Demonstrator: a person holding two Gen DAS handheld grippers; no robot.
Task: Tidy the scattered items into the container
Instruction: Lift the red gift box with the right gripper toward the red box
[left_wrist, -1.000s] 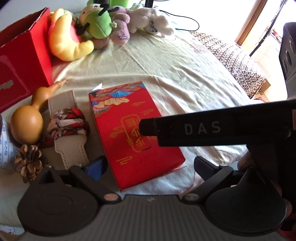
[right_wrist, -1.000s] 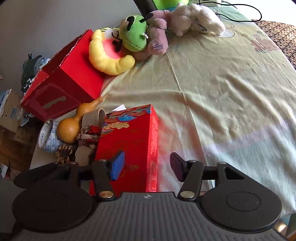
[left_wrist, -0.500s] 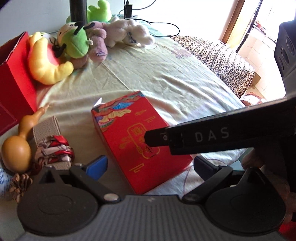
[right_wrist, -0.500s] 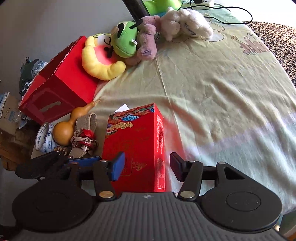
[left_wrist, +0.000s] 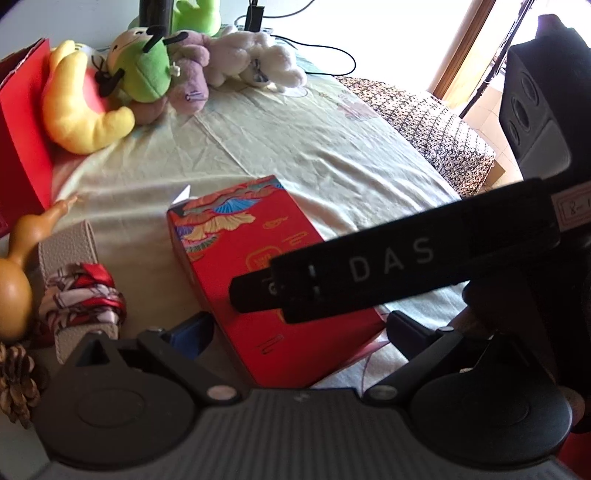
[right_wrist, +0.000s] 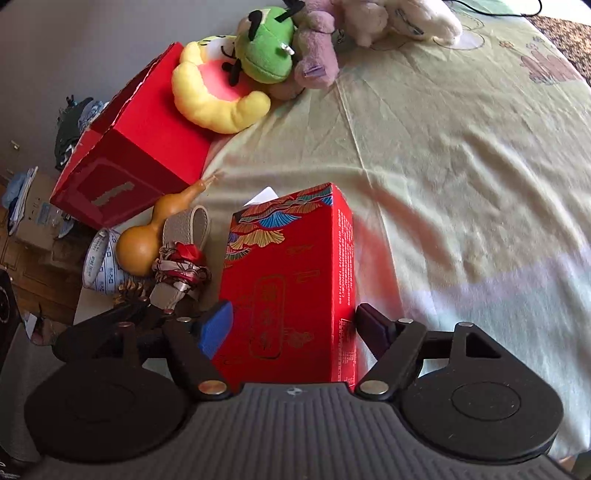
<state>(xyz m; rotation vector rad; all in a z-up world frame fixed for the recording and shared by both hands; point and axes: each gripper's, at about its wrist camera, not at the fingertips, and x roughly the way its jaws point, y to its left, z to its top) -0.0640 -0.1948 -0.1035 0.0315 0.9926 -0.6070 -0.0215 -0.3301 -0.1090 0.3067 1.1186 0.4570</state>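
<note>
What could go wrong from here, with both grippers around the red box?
1. The right gripper reaches across the red box just ahead of the left gripper; they could collide.
2. The box nearly fills the right gripper's span and sits between the fingers at its near end only, so it may pivot or slip.
3. The scarf-wrapped strap lies close beside the box; a finger might snag it.

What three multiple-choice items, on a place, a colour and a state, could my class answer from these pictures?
1. In the right wrist view, relative to the patterned red box, the gourd lies: A on top; B to its left; C inside.
2. The crescent plush is: A yellow; B blue; C black.
3. The right gripper is: A shut on the gourd; B shut empty; C open astride the patterned red box.
Key: B, the gourd sits beside its left side; A, plainly yellow; C, one finger on each side.
</note>
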